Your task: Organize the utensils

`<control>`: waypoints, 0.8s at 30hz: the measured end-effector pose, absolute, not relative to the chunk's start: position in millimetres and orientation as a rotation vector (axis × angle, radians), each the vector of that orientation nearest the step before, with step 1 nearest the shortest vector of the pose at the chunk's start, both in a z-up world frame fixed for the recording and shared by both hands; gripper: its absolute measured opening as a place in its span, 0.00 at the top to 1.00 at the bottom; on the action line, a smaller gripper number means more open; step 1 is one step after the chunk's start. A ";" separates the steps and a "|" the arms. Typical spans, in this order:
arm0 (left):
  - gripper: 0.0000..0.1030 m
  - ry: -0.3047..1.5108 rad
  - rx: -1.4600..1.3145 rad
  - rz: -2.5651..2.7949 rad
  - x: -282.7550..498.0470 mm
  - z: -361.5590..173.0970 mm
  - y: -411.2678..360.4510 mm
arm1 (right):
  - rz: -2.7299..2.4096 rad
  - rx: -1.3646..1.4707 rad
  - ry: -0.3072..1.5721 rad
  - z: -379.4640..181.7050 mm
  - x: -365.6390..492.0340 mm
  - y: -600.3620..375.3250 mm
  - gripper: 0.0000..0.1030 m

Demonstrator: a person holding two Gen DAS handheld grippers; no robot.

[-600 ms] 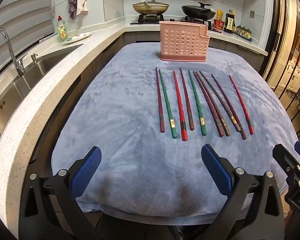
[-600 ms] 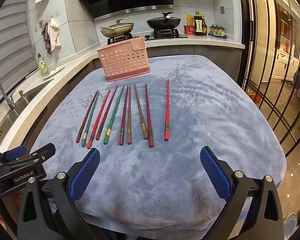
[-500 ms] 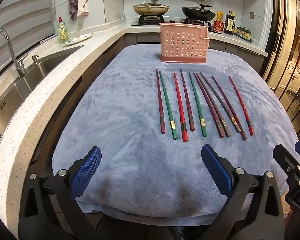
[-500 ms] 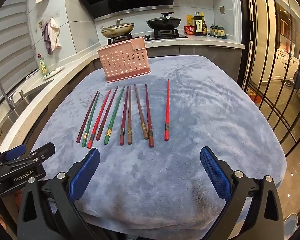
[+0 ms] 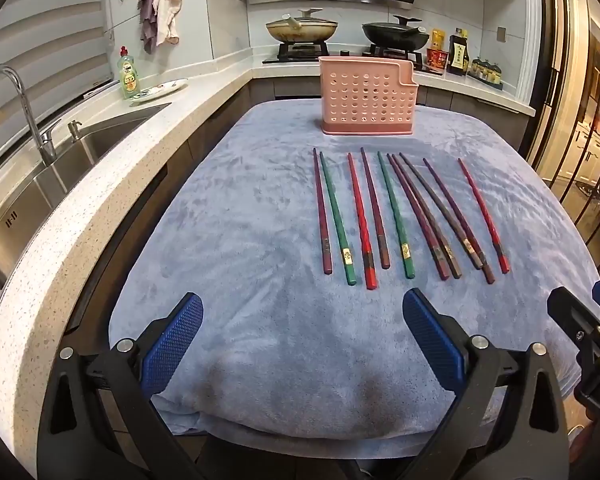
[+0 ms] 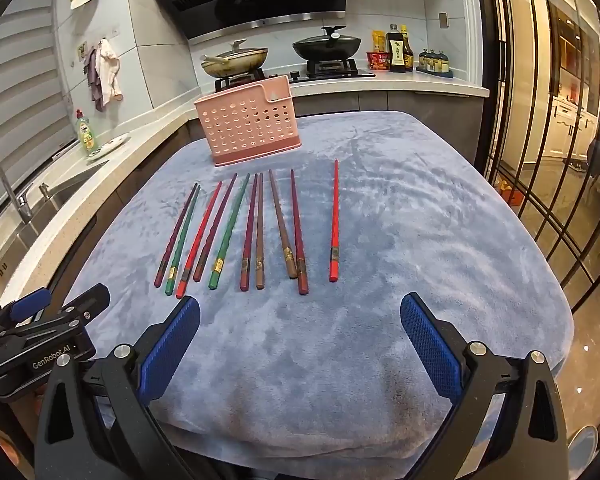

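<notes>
Several chopsticks, red, green, maroon and brown, lie side by side on a blue-grey cloth point(image 5: 240, 264); a green chopstick point(image 5: 395, 214) lies mid-row, and one red chopstick point(image 6: 334, 220) lies apart at the right end. Behind them stands a pink perforated utensil holder point(image 5: 367, 98) point(image 6: 249, 125). My left gripper point(image 5: 303, 340) hovers open over the cloth's near edge, short of the chopsticks, nothing between its blue pads. My right gripper point(image 6: 300, 340) is open and empty too, near the front edge. Each gripper shows at the edge of the other's view.
A speckled counter point(image 5: 100, 184) with a steel sink point(image 5: 40, 184) and tap runs along the left. Dish soap point(image 5: 129, 74) and a plate stand behind the sink. Two pans point(image 6: 326, 46) sit on the hob behind the holder, sauce bottles point(image 6: 398, 50) beside them. A glass partition point(image 6: 548, 160) is right.
</notes>
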State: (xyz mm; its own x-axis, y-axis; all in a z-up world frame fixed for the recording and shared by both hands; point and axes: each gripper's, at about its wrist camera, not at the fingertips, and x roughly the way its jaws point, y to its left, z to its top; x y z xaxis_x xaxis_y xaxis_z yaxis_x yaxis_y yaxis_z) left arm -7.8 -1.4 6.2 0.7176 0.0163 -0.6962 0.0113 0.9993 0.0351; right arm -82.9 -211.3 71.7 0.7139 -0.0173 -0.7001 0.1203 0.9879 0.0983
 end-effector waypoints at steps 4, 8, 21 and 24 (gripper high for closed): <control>0.07 0.769 0.044 0.000 -8.1 6.3 -1.9 | -0.076 0.142 0.770 70.8 -85.1 -211.0 0.07; 0.07 0.784 0.043 -0.004 -7.2 5.4 -2.3 | -0.075 0.143 0.769 71.0 -84.6 -211.4 0.07; 0.07 0.800 0.033 0.004 -5.2 0.8 1.4 | -0.074 0.148 0.773 68.9 -83.5 -212.1 0.07; 0.07 0.799 0.032 0.003 -5.1 0.7 1.8 | -0.074 0.149 0.772 68.8 -83.6 -212.0 0.07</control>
State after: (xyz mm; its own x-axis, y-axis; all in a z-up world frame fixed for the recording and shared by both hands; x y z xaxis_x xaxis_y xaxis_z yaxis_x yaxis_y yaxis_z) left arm -5.1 1.8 0.7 0.6976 0.0154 -0.7163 0.0092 0.9995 0.0304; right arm -83.6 -212.0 68.8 0.7146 -0.0118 -0.6994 0.1207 0.9869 0.1066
